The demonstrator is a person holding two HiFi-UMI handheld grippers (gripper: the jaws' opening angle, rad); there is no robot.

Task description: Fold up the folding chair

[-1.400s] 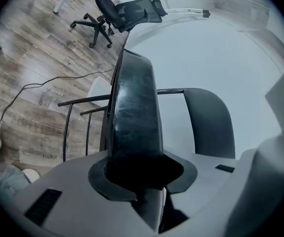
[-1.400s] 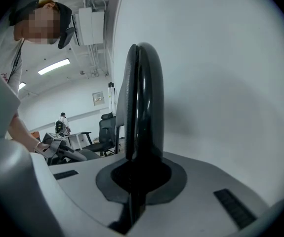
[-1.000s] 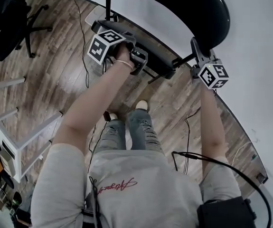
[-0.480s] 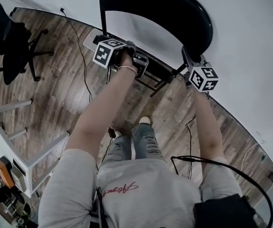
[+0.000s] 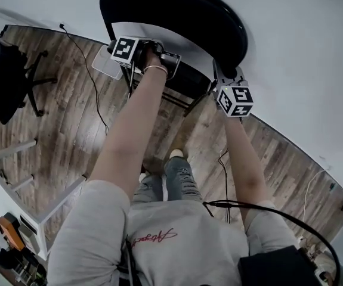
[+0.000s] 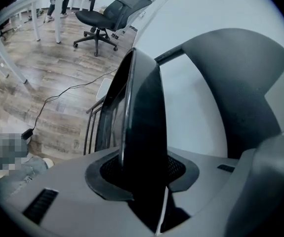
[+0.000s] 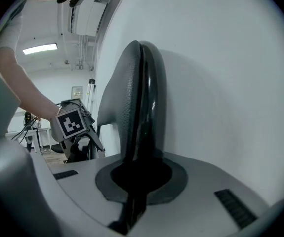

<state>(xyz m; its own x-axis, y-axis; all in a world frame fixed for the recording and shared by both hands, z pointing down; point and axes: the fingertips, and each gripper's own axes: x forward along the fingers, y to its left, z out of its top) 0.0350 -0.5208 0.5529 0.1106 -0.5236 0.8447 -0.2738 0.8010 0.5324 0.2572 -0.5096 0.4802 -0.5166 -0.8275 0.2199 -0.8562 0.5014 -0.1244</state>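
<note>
Room setting. A black office chair (image 5: 4,76) stands on a brown wood-plank floor (image 5: 70,130). A thin black cable (image 5: 91,79) trails over the planks beside the chair, and white table legs (image 5: 58,198) stand near it. A plain white wall (image 5: 302,52) lies well beyond the chair. A ceiling strip light (image 7: 40,48) is lit.

The person wears a light grey shirt (image 5: 189,234) with short sleeves and curly red writing (image 5: 153,236) on it at 6 o'clock. The jeans (image 5: 170,183) are grey-blue with pale worn patches. The shoes (image 5: 176,154) are pale. A thin bracelet (image 5: 155,69) goes round the left wrist at 11 o'clock. A black cable (image 5: 260,206) loops at 4 o'clock, near a black pack (image 5: 278,267) at 5 o'clock.
</note>
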